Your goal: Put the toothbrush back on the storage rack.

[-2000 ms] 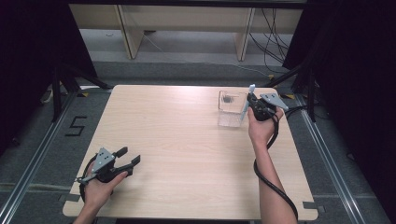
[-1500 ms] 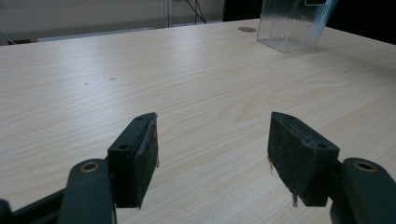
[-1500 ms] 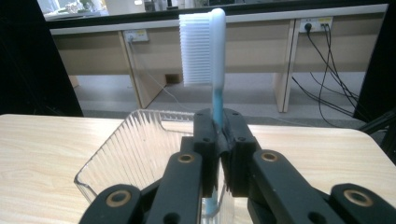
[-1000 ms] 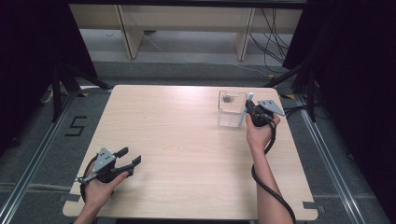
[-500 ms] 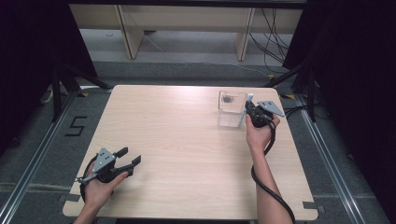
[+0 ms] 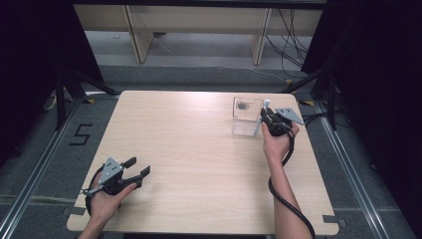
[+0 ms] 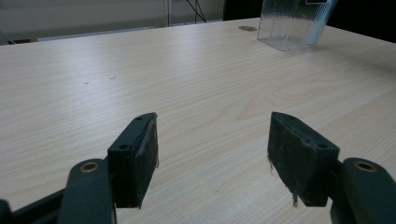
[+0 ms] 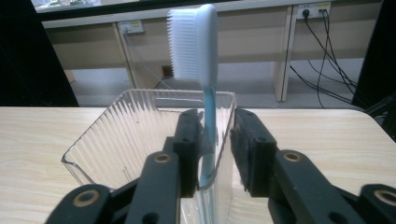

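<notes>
At the near left corner of the bench [image 6: 199,164] the left tool [image 6: 138,168] rested low in the person's left hand [image 6: 107,196], its two jaws spread wide with nothing between them; its own view showed both pads [image 7: 140,156] standing over bare wood. From there the clear ribbed cup [image 7: 294,23] lay far off, toward the bench's far right. Moving right, that same cup [image 6: 247,115] stood upright near the far right edge, and the right tool [image 6: 264,118] was just beside it on its right, so this hand was much the nearer of the two. In the right gripper view the toothbrush [image 8: 201,56] stood upright, its long axis nearly vertical, bristle head up and facing left, the blue handle running down along the cup's near wall; whether the handle sat inside the wall or just outside it could not be told for certain. The right tool's jaws were fairly narrow around the handle, the left pad touching or nearly touching it, the right pad apart from it by a visible gap, so the grip looked loose or released. The coming move seemed to turn on that vertical handle between the jaws. Counted: one cup, one toothbrush, two tools, one bench.
</notes>
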The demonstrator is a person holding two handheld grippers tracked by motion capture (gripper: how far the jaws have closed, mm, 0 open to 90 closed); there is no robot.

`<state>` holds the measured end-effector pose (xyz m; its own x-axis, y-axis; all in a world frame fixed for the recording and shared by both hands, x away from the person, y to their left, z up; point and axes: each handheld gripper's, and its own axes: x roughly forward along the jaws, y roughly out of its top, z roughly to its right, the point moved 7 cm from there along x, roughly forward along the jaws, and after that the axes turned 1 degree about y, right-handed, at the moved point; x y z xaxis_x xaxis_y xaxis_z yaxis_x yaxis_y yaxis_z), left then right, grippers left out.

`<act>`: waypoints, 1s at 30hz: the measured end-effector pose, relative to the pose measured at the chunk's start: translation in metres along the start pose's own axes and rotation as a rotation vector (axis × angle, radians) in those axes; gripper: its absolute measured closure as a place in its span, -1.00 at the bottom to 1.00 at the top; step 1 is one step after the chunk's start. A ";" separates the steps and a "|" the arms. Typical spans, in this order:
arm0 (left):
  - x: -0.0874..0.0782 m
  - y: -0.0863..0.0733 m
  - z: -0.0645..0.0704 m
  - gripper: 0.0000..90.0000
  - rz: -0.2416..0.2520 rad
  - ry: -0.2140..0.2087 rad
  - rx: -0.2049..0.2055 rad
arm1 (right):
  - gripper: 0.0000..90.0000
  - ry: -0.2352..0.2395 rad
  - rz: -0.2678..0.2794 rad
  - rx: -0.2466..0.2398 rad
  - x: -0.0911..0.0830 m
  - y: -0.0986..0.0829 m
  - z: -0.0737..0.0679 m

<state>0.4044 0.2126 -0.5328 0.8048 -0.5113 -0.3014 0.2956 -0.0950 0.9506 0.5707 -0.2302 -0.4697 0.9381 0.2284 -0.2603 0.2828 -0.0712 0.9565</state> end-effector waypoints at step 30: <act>0.000 -0.001 -0.002 -0.26 0.003 0.007 -0.004 | -0.07 0.032 -0.108 -0.040 -0.038 -0.019 -0.003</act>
<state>0.4048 0.2142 -0.5335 0.8095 -0.5053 -0.2989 0.2948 -0.0904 0.9513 0.5296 -0.2346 -0.4773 0.8958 0.2631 -0.3582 0.3726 -0.0056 0.9280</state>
